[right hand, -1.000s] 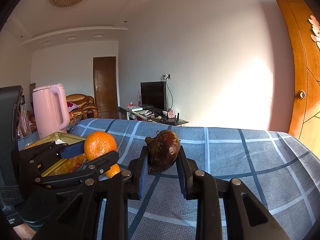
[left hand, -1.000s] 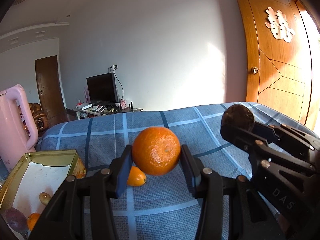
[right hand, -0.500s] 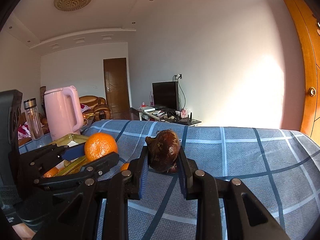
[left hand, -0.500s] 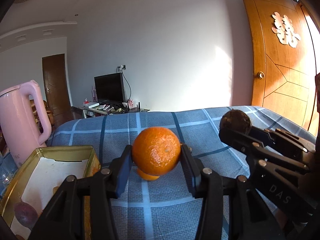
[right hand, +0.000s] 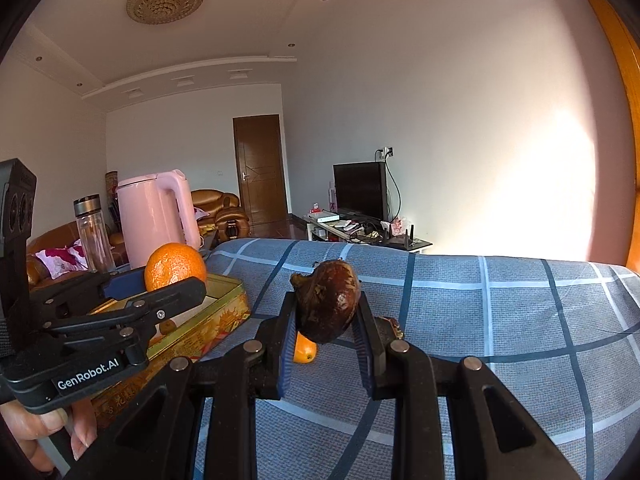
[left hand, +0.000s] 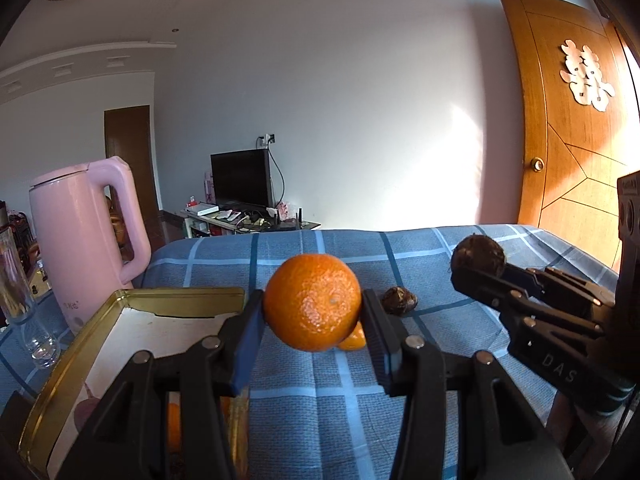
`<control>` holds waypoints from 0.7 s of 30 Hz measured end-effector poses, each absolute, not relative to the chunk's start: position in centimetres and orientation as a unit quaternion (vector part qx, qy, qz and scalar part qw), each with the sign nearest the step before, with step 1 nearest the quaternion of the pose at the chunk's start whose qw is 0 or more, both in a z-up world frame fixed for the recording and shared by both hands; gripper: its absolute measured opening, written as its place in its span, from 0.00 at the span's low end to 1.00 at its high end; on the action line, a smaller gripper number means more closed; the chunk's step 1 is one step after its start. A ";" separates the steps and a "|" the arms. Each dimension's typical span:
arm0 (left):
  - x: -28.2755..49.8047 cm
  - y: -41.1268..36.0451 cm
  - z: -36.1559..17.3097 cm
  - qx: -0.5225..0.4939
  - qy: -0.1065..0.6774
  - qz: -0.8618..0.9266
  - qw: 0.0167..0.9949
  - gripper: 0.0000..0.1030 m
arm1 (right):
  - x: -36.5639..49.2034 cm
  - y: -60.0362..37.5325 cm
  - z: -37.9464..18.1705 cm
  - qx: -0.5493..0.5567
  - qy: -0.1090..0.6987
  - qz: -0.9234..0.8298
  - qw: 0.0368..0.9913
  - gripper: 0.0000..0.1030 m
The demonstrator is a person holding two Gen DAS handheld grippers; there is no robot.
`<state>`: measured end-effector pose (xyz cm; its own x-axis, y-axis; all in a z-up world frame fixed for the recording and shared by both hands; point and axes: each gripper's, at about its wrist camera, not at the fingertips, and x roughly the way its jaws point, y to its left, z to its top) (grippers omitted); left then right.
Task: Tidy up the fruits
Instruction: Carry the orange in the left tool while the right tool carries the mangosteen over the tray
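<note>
My left gripper (left hand: 312, 310) is shut on a round orange (left hand: 312, 300) and holds it above the blue checked cloth (left hand: 340, 408), beside the near corner of a gold tin (left hand: 120, 300). My right gripper (right hand: 326, 314) is shut on a dark brown wrinkled fruit (right hand: 328, 304), also held above the cloth. In the right wrist view the left gripper (right hand: 176, 282) carries the orange (right hand: 174, 264) over the tin (right hand: 216, 320). A small orange fruit (left hand: 354, 342) and a second brown fruit (left hand: 399, 300) lie on the cloth. The tin holds small fruits (left hand: 174, 428), mostly hidden by my fingers.
A pink kettle (left hand: 84, 232) stands behind the tin, with a drinking glass (left hand: 24, 320) and a clear bottle (right hand: 92, 232) to its left. A person's hand (right hand: 48, 432) grips the left tool. The cloth stretches on to the right, towards a wooden door (left hand: 568, 120).
The left gripper has carried the orange leftward, closer to the tin. The second brown fruit on the cloth has come into view. The right gripper has turned slightly left with its fruit.
</note>
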<state>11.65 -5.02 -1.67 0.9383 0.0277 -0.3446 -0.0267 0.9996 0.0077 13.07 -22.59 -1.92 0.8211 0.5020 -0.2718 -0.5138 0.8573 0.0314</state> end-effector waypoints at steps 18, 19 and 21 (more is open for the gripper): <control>7.9 1.3 -1.4 -0.025 0.183 0.037 0.982 0.48 | 11.5 -19.9 -1.1 -0.058 0.142 0.308 0.939 0.27; 7.8 1.5 -1.5 -0.024 0.185 0.039 0.982 0.48 | 11.3 -19.5 -0.9 -0.059 0.142 0.311 0.938 0.27; 7.5 1.9 -1.5 -0.024 0.191 0.045 0.980 0.48 | 10.9 -18.8 -0.4 -0.060 0.142 0.321 0.935 0.27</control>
<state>7.53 1.89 -1.49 0.9233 0.0796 -0.3757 -0.0978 0.9948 -0.0294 10.91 -18.81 -0.42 0.7541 0.5825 -0.3032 -0.6166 0.7870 -0.0215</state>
